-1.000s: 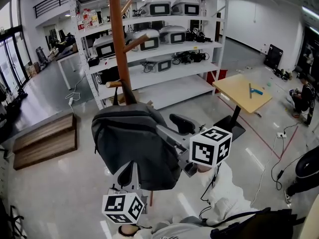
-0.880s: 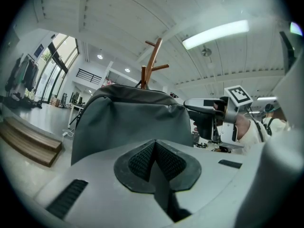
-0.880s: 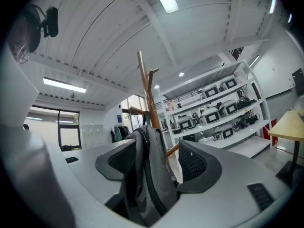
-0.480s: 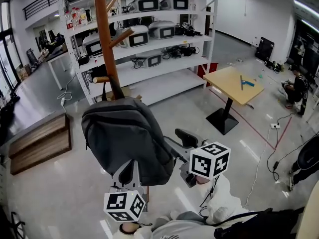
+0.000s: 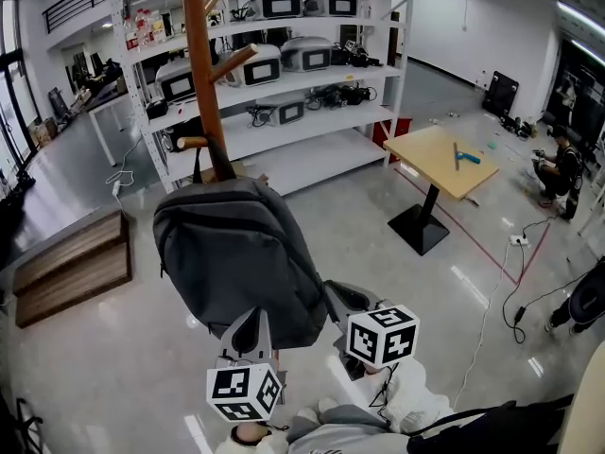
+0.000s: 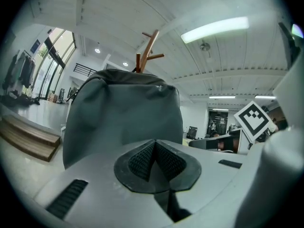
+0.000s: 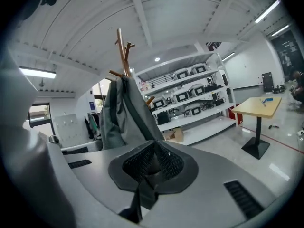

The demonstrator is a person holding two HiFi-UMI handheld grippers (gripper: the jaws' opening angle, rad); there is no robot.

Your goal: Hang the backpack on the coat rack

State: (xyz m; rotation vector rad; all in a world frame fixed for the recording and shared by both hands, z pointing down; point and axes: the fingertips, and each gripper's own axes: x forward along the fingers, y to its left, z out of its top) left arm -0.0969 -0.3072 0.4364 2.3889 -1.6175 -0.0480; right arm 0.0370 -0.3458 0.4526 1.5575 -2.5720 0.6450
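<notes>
Smooth light-grey shells seen on left gripper (image 6: 154, 156) and right gripper (image 7: 152, 161), black slotted vents (image 7: 243, 198) set in. fingers (image 7: 168, 161) faced with black ribbed pads. White cube (image 5: 382, 336) printed with black square markers mounted on each. Thin black cable (image 5: 387, 387) hung below right one. Pale sleeves (image 5: 416, 407) worn.

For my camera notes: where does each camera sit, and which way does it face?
Head view: head-mounted, forward and down onto the backpack; left gripper, right gripper and sleeves show.
Left gripper view: on that gripper, facing the backpack; its shut jaws show.
Right gripper view: likewise; its jaws have just closed, empty.
All share backpack, coat rack.
</notes>
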